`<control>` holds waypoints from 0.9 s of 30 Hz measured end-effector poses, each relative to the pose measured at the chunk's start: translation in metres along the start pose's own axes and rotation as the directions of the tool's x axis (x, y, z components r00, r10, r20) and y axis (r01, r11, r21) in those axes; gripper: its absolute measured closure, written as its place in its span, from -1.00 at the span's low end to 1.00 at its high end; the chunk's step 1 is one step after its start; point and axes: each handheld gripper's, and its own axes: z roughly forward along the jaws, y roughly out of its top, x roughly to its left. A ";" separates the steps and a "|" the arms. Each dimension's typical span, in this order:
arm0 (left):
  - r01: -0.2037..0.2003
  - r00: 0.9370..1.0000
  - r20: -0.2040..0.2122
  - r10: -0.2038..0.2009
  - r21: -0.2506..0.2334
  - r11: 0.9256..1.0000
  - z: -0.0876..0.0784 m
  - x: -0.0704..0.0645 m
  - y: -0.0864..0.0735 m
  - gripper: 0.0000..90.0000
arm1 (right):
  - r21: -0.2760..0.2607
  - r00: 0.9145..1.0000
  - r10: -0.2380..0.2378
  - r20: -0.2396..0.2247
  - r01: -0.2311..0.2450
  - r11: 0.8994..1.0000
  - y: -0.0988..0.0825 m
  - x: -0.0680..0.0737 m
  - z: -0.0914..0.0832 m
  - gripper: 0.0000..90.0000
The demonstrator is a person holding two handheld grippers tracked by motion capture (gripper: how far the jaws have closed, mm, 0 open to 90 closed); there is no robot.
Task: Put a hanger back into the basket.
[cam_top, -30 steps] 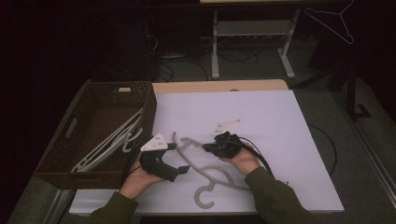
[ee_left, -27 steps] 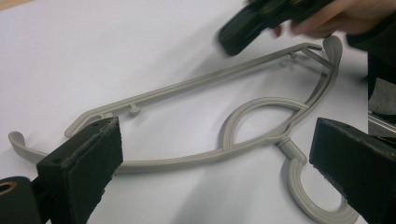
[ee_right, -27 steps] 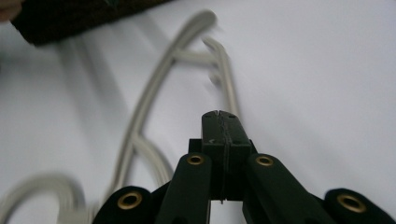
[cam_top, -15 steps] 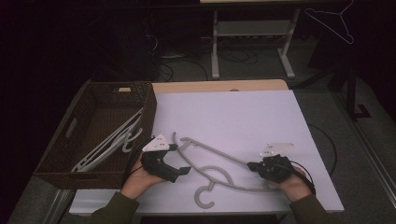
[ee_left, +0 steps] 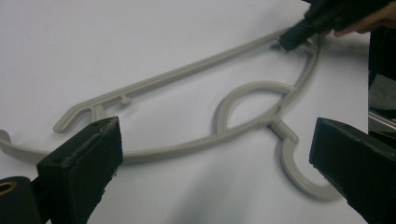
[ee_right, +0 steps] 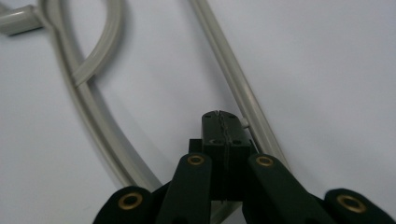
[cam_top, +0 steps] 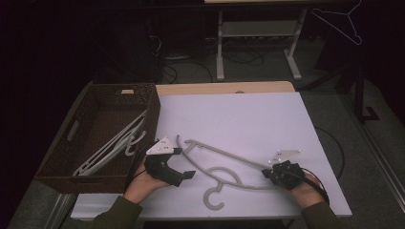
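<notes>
Just beside hanger (ee_right: 243, 93) — right gripper (ee_right: 219, 116).

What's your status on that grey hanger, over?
Left gripper open over hanger. Right gripper shut at its far end. Nothing in the way.

A hanger (cam_top: 224, 169) lies flat on the table (cam_top: 248, 114), toward its near edge, hook end nearest the person. The left gripper (cam_top: 184, 163) sits at the hanger's left end, the right gripper (cam_top: 265, 173) at its right end. A basket (cam_top: 67, 162) stands on the table's left side, with more hangers (cam_top: 112, 145) lying inside it.
</notes>
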 end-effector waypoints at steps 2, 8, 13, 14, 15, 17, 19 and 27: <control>-0.005 1.000 0.002 0.005 0.006 1.000 0.001 0.000 0.000 -0.95 | 0.007 1.000 -0.002 0.024 0.001 1.000 0.006 -0.010 0.004 0.99; -0.002 1.000 0.006 0.002 0.008 1.000 0.001 0.000 0.000 -0.95 | 0.004 0.995 0.008 0.103 -0.009 1.000 0.023 -0.036 0.020 0.99; -0.001 1.000 0.006 0.001 0.007 1.000 0.001 0.000 0.000 -0.95 | 0.004 0.989 0.035 0.140 -0.036 0.999 0.034 -0.058 0.034 0.99; -0.002 1.000 0.007 0.002 0.007 1.000 0.001 0.000 0.000 -0.95 | 0.000 0.989 0.041 0.145 -0.042 0.999 0.036 -0.060 0.034 0.99; -0.002 1.000 0.006 0.002 0.006 1.000 0.001 0.000 0.000 -0.95 | -0.012 0.988 0.045 0.145 -0.044 0.999 0.039 -0.060 0.034 0.99; -0.001 1.000 0.005 0.001 0.005 1.000 0.001 0.000 0.000 -0.95 | -0.056 0.992 0.050 0.116 -0.044 0.997 0.047 -0.054 0.031 0.99; -0.004 1.000 0.004 0.004 0.009 1.000 0.001 0.001 0.000 -0.95 | -0.095 0.998 0.037 0.055 -0.032 0.995 0.059 -0.045 0.034 0.99; -0.006 1.000 0.009 0.006 0.011 1.000 0.002 0.001 0.000 -0.95 | -0.164 0.974 -0.085 -0.209 0.051 0.985 0.114 0.019 0.073 0.99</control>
